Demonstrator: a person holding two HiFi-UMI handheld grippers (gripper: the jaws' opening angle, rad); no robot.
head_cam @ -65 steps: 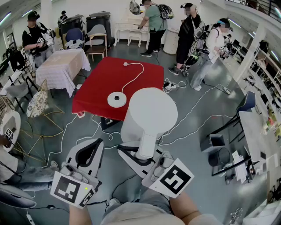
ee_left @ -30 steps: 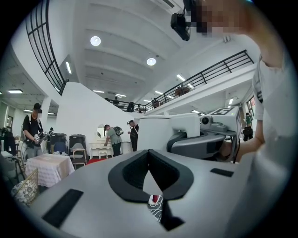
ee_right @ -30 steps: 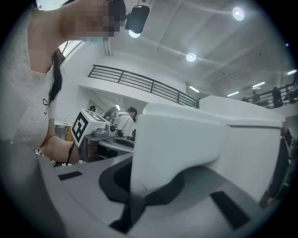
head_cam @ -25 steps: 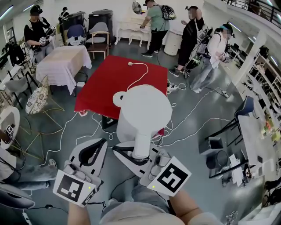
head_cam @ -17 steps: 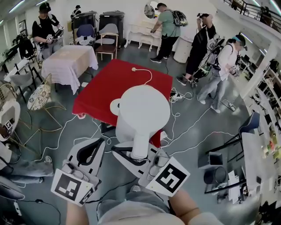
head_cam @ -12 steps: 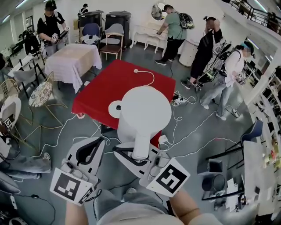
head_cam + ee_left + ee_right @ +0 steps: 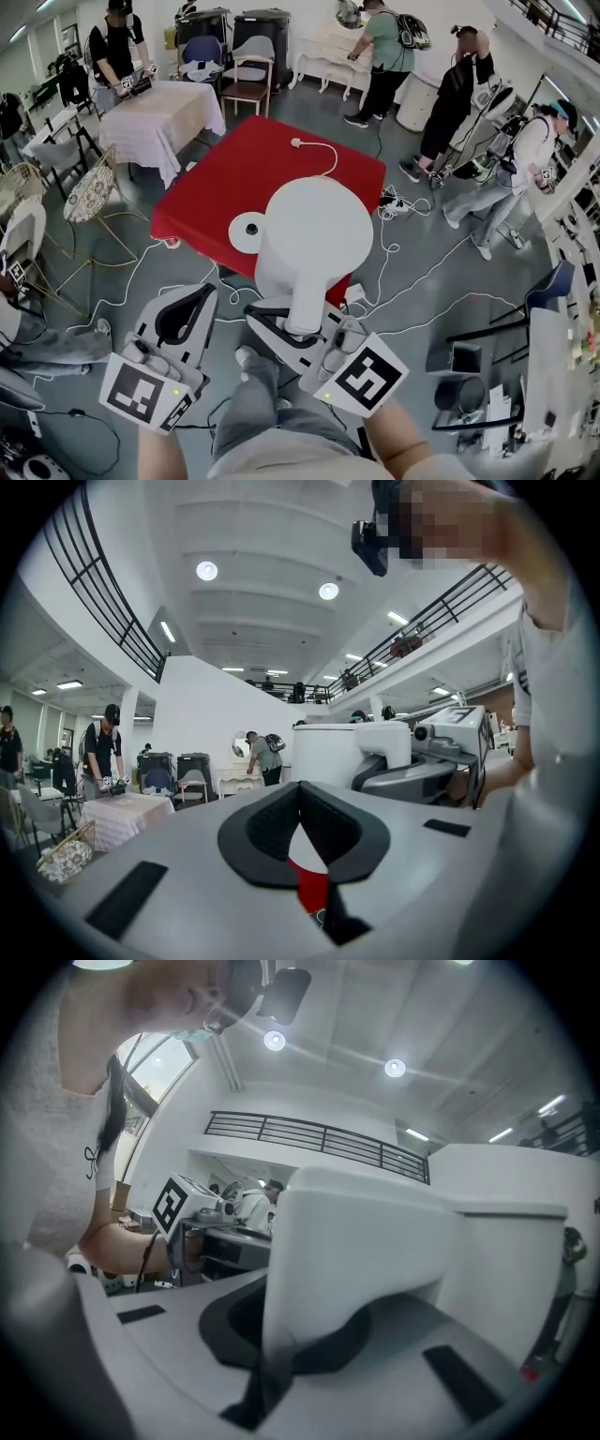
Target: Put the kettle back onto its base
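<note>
The white cylindrical plastic kettle (image 7: 314, 234), flat-lidded, hangs by its broad handle in the clenched right tongs (image 7: 300, 323), overlapping the round white base (image 7: 246, 228) on the red tabletop (image 7: 225, 173). The left tongs (image 7: 202, 295) are clenched, empty.

White kettle (image 7: 314, 234) and white base (image 7: 247, 229) with dark centre; red surface (image 7: 234, 178) with white cord (image 7: 298, 142); grey floor (image 7: 422, 300); black-and-white square markers on pale grey left gripper (image 7: 202, 291) and right gripper (image 7: 300, 330); black lining on fingers (image 7: 253, 832).

Red-clothed table (image 7: 225, 183) with round white kettle base (image 7: 248, 228) near its front edge, white cord (image 7: 297, 142) across it.
</note>
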